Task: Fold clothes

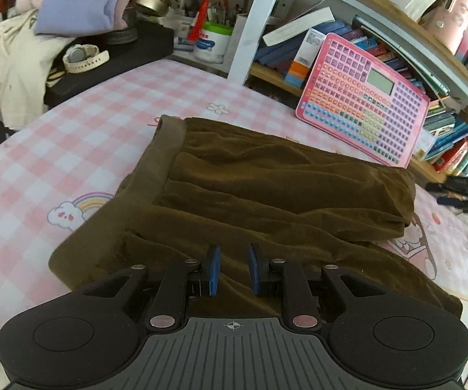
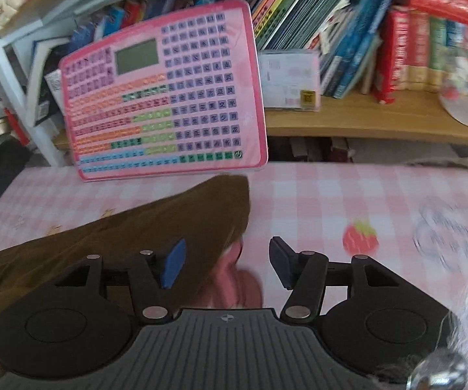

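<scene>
Two grippers hover over one brown garment [image 1: 266,188] lying folded on the pink checked bedsheet [image 1: 81,136]. Left gripper [image 1: 233,268]: jaws narrowly apart, empty, the soft, limp velvety cloth directly beneath. Right gripper [image 2: 227,265]: jaws wide apart, empty, the garment's corner just left of its tips; blur permitting. Pinch the thick folded edge.

Olive-brown garment [image 1: 266,188] on pink-and-white checked cloth [image 1: 87,136]; pink board [image 2: 165,97] with purple, orange, green keys.
</scene>
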Available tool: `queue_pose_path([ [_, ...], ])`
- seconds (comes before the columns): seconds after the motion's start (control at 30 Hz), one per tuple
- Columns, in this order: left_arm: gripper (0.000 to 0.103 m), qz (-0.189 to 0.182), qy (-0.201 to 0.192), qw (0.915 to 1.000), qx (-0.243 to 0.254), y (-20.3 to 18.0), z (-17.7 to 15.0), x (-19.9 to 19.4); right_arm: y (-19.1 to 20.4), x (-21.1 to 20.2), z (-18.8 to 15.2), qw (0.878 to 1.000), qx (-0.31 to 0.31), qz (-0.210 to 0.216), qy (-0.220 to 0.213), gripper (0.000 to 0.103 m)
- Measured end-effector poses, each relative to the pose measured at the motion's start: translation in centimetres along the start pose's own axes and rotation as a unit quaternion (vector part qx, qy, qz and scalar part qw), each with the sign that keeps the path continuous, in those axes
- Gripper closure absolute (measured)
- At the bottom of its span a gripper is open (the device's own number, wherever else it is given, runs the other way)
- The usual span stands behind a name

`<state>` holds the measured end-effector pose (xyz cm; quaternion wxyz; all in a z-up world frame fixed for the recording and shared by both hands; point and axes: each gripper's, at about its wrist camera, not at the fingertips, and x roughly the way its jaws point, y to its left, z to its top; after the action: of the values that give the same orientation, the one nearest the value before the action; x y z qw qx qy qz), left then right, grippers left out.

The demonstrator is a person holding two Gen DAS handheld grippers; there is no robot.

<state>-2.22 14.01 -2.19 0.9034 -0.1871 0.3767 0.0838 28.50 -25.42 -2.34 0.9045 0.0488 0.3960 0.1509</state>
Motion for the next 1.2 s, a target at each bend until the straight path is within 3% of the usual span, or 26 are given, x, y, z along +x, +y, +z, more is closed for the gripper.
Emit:
queue_pose_path([
  [0.27, 0.083, 0.055, 0.007, 0.9981, -0.028, -1.1, -0.9, -1.4, -0.3, 5.4, 2.1, 0.998, -0.021, 0.057, 0.026, 0.048],
  [0.57, 0.083, 0.076, 0.02, 0.9966, -0.027, -2.8, -0.9, -1.2, -0.2, 8.1, 2.1, 0.997, -0.032, 0.068, 0.029, 0.049],
  [0.67, 0.083, 0.071, 0.024, 0.9971, -0.016, -3.5, -0.7, -1.0, -0.6, 6.9, 2.2, 0.996, -0.026, 0.084, 0.005, 0.091],
  [0.8, 0.083, 0.066, 0.024, 0.9975, -0.007, -4.1, -0.4, -0.8, -0.6, 1.6, 2.6, 0.989, -0.012, 0.134, -0.064, 0.095],
  [1.0, 0.083, 0.066, 0.031, 0.9973, -0.013, -4.1, -0.5, -0.2, 0.1, -10.3, 3.1, 0.957, 0.027, 0.229, -0.176, 0.094],
  [1.03, 0.083, 0.065, 0.033, 0.9972, -0.014, -4.2, -0.6, -0.1, 0.4, -10.3, 3.5, 0.959, 0.029, 0.212, -0.185, 0.093],
  [1.07, 0.083, 0.064, 0.035, 0.9972, -0.014, -4.2, -0.6, 0.1, 0.8, -10.0, 4.0, 0.963, 0.028, 0.189, -0.192, 0.083],
  [1.1, 0.083, 0.062, 0.037, 0.9974, -0.012, -4.4, -0.5, 0.2, 1.0, -8.7, 4.4, 0.969, 0.014, 0.162, -0.185, 0.057],
  [1.13, 0.083, 0.059, 0.036, 0.9976, -0.009, -4.6, -0.4, 0.3, 1.3, -7.1, 4.9, 0.975, -0.003, 0.134, -0.176, 0.048],
  [1.2, 0.083, 0.053, 0.031, 0.9981, 0.0, -5.1, -0.1, 0.1, 1.4, -4.3, 5.4, 0.985, -0.023, 0.084, -0.15, 0.05],
])
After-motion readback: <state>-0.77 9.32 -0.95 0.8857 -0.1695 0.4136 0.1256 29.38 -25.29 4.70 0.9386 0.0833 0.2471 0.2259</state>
